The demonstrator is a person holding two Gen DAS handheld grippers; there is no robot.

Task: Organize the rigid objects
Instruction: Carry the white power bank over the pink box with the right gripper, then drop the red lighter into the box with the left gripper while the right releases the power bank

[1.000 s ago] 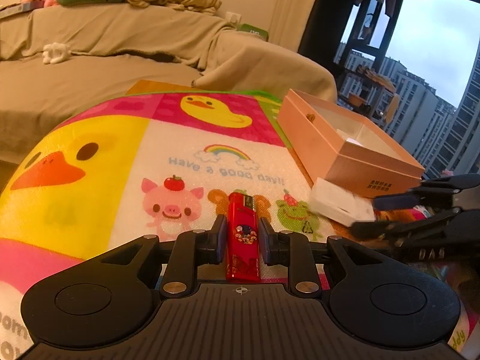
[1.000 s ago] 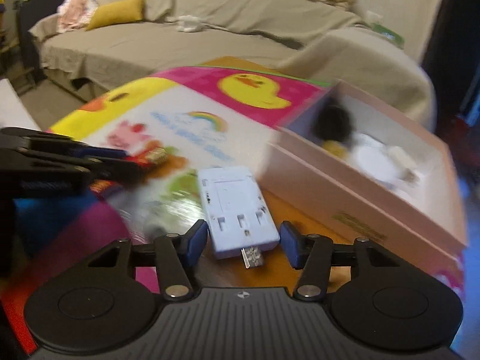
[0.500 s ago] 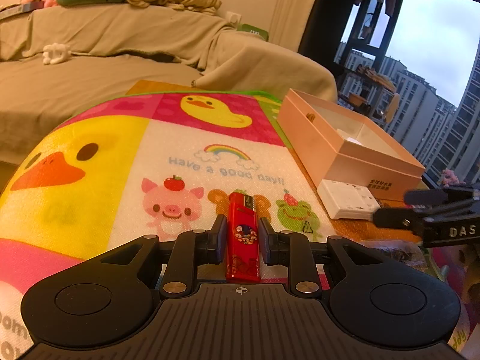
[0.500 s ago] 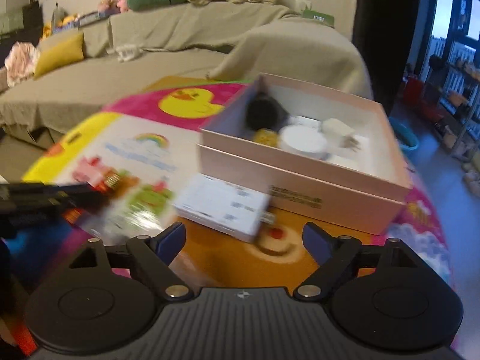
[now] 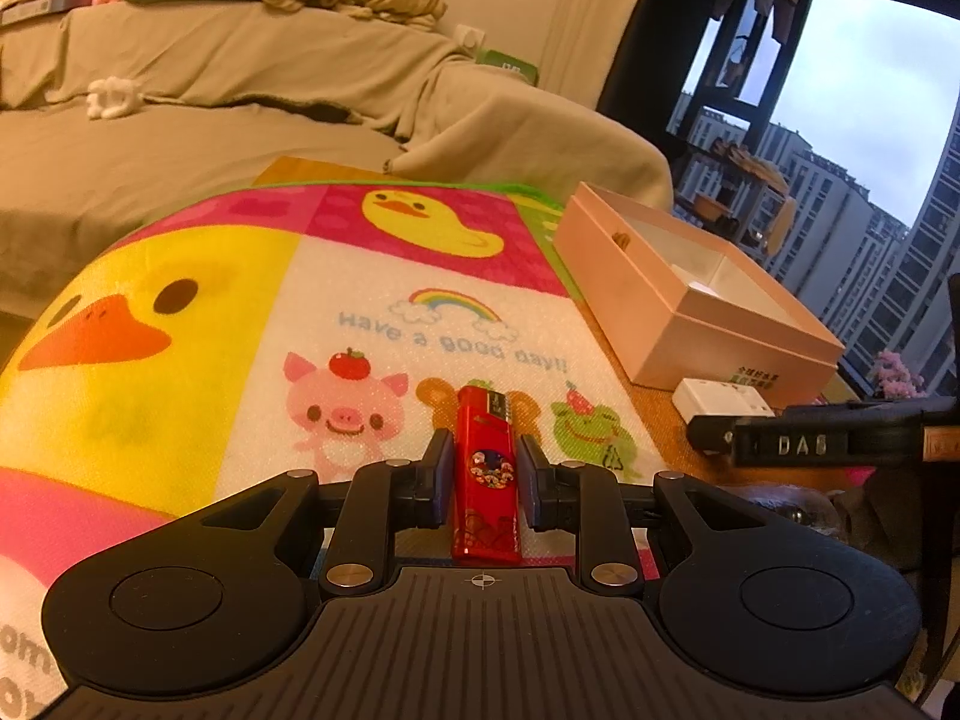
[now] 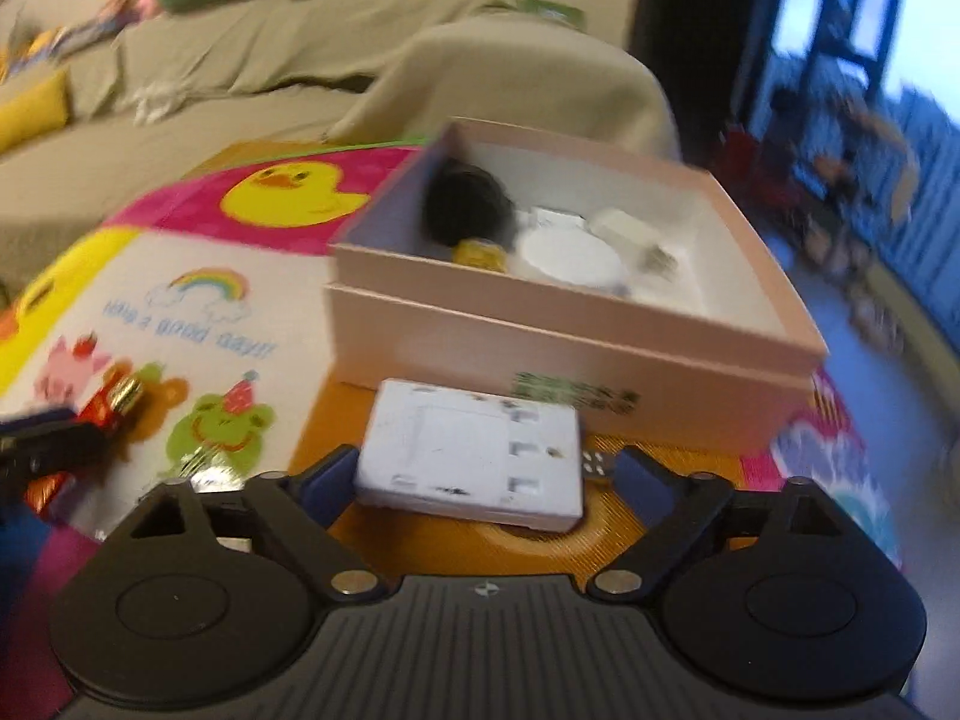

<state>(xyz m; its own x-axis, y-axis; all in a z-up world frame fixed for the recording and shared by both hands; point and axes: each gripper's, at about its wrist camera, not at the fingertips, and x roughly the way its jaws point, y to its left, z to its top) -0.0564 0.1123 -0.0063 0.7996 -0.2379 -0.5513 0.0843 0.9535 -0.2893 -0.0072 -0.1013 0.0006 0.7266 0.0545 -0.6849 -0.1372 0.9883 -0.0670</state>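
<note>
1. Lighter (image 5: 485,474), red, upright between the pads of the left gripper (image 5: 483,480); narrow gaps visible on both sides in the left wrist view, so whether gripped or merely framed cannot be told. Standing on the cartoon-print mat (image 5: 240,324), over the bear and frog figures.
2. White adapter (image 6: 474,459), flat on the orange area in front of the pink box (image 6: 576,354). Right gripper (image 6: 474,480) spread wide around it, pads near its two short sides; contact cannot be told, view blurred.
3. Shown only in the right wrist view: interior of the pink box, containing a black round object (image 6: 465,207), a small yellow item (image 6: 480,252), a white round disc (image 6: 570,255) and a white plug-like block (image 6: 624,228). Also a small die-like piece (image 6: 593,462), just beside the right edge of the white adapter.
4. Shown only in the left wrist view: window (image 5: 858,138) with high-rise buildings, sharp mat print reading "Have a good day!!", and the right gripper from the side, lettered "DAS", at the near end of the white adapter (image 5: 723,399).
5. Shown in both views: beige-covered sofa (image 5: 240,78) behind the mat, and the pink box at the right edge of the mat.
6. Left gripper in the right wrist view: only a dark blurred tip at the left edge, red lighter beside it.
</note>
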